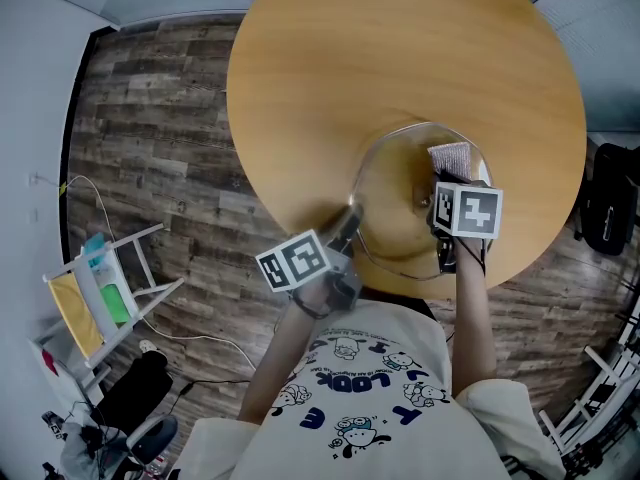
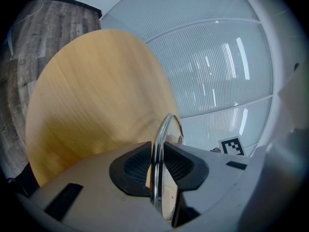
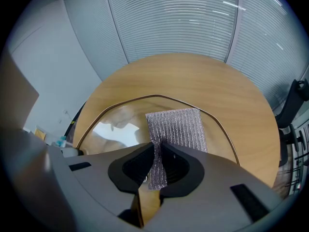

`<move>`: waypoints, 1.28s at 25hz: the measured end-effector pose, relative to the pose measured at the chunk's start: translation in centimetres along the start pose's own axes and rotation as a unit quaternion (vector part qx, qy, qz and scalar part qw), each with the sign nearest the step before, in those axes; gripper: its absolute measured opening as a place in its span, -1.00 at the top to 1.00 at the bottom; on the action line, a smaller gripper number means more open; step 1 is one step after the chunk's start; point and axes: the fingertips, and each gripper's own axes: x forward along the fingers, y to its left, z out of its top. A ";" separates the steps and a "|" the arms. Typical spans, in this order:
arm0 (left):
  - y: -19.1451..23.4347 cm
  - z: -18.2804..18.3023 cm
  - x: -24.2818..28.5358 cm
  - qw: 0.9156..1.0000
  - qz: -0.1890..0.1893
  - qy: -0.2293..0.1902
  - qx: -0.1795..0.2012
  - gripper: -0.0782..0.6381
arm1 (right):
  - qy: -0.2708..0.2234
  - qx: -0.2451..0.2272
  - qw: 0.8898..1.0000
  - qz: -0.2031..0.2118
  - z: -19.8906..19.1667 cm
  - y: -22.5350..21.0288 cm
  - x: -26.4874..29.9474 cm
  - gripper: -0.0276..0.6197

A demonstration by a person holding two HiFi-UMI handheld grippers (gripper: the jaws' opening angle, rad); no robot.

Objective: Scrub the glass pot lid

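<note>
Lid: the glass lid sits over the near part of the round table, right in front of the person; its near rim is close to the table's edge.
Left gripper: the left gripper has its jaws clamped on the lid's metal rim at the lid's left side, seen edge-on between the pads.
Right gripper: the right gripper pinches a silvery mesh scrub pad, whose free end lies spread over the glass.
Room: wood tabletop stretches wide beyond the lid, far and left; plank floor lies around it.
Hidden: the right gripper's marker cube covers the lid's right part; whether the lid lies flat or is lifted cannot be told.
</note>
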 end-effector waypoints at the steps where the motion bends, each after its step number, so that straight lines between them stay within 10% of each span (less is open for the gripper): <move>1: 0.0 0.0 0.0 1.000 0.000 0.000 0.000 0.57 | 0.000 0.001 1.000 -0.001 -0.1 -0.1 0.0 0.73; 32: 0.2 0.1 -0.1 1.000 -0.001 0.002 0.000 0.57 | 0.013 0.047 0.998 -0.030 -2.7 -2.4 -0.9 0.73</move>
